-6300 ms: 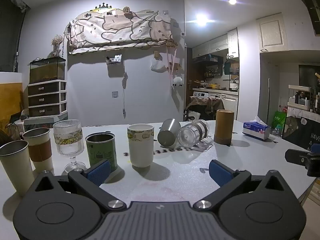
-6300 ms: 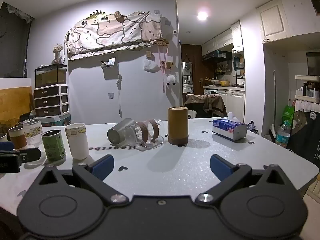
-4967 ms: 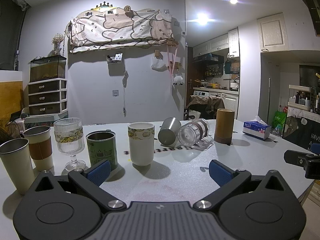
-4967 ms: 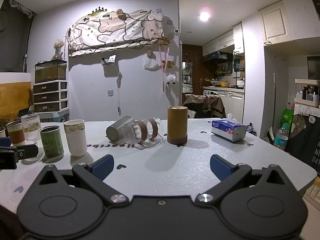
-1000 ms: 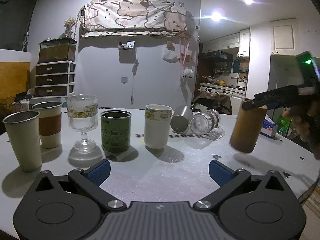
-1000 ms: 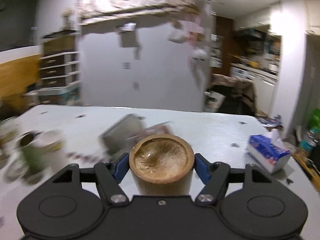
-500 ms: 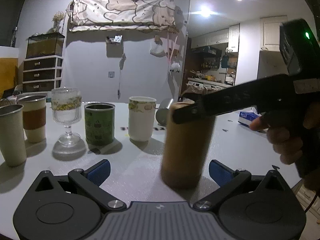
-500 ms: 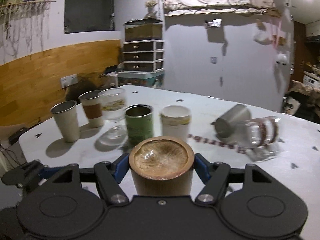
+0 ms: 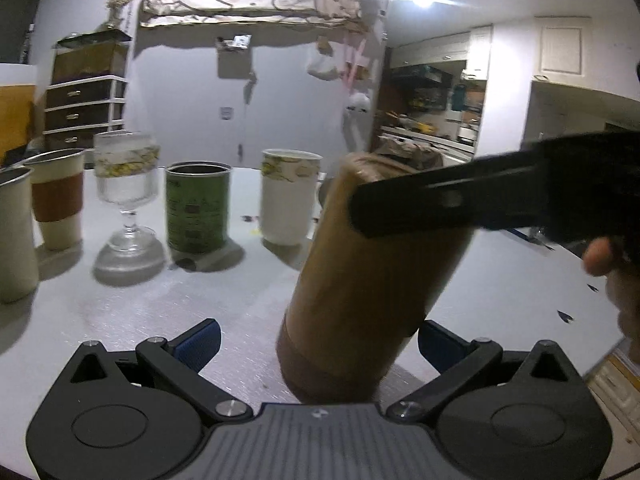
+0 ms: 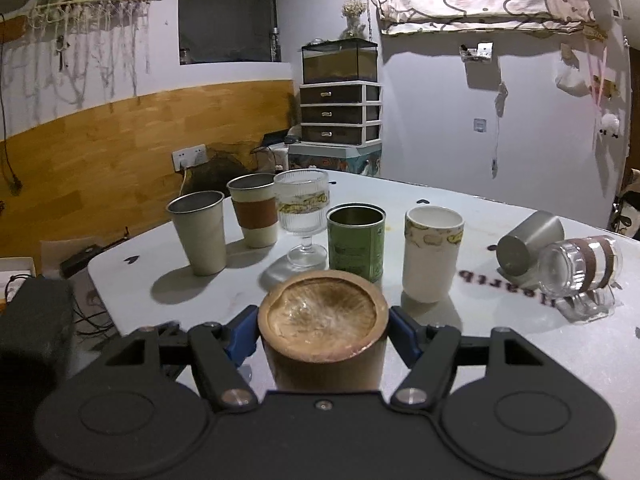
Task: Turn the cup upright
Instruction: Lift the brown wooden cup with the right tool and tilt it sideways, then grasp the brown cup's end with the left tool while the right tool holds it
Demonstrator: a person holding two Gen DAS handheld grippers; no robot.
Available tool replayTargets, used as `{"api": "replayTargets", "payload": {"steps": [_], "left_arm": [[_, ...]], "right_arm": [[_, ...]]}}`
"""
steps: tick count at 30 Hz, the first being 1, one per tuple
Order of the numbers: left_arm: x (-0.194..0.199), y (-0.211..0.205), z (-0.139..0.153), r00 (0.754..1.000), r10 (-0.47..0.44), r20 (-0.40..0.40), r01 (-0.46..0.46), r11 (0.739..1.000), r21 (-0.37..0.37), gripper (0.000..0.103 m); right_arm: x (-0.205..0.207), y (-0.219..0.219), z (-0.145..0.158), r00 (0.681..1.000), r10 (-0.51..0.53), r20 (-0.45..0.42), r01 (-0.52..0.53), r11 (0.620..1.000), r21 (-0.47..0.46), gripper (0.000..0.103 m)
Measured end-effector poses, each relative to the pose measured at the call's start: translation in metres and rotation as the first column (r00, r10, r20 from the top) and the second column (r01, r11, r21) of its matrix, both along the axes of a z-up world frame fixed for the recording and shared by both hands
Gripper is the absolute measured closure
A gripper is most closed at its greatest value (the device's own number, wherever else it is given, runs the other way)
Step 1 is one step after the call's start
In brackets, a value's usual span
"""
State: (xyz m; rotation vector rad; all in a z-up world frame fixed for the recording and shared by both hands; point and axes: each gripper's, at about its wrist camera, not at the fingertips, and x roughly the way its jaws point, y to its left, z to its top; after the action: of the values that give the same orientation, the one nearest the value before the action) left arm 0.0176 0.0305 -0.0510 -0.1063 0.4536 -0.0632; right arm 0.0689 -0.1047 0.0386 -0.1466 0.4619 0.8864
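My right gripper [image 10: 322, 332] is shut on the brown bamboo cup [image 10: 322, 340], held upside down with its closed base facing the right wrist camera. In the left wrist view the same cup [image 9: 372, 280] hangs tilted between the open fingers of my left gripper [image 9: 320, 340], with the right gripper's black finger [image 9: 440, 204] across its upper part. The left gripper's blue pads [image 9: 200, 340] stand apart from the cup on both sides.
On the white table [image 10: 480, 340] stand two steel tumblers [image 10: 200, 232], a ribbed glass goblet [image 10: 302, 216], a green tin [image 10: 356, 242] and a white patterned cup [image 10: 432, 254]. A steel cup [image 10: 528, 246] and a glass jar [image 10: 580, 266] lie on their sides at the right.
The right gripper has brought the bamboo cup closer, down between the left gripper's open fingers, and tilted it. The left gripper has stayed open.
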Motion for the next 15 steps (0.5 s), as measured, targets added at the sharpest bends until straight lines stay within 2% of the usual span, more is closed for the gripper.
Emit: {"api": "replayTargets", "payload": {"steps": [5,9,15], "left_arm": [[-0.002,-0.011,-0.004,0.999,-0.041,-0.011,0.041,0.999,0.036,0.0],[-0.001,-0.006,-0.006,1.0,0.016,-0.019,-0.016,0.999,0.045,0.0],[0.002,0.019,-0.001,0.995,0.088,-0.048,-0.091,0.994,-0.065,0.0]], "right_arm": [[-0.011,-0.032,-0.001,1.0,-0.006,-0.03,0.008,0.999,0.039,0.033],[-0.016,-0.056,-0.01,0.997,-0.059,-0.043,0.061,0.997,0.046,0.033],[-0.009,-0.08,-0.035,0.981,-0.15,-0.119,0.154,0.988,0.025,0.033]]}}
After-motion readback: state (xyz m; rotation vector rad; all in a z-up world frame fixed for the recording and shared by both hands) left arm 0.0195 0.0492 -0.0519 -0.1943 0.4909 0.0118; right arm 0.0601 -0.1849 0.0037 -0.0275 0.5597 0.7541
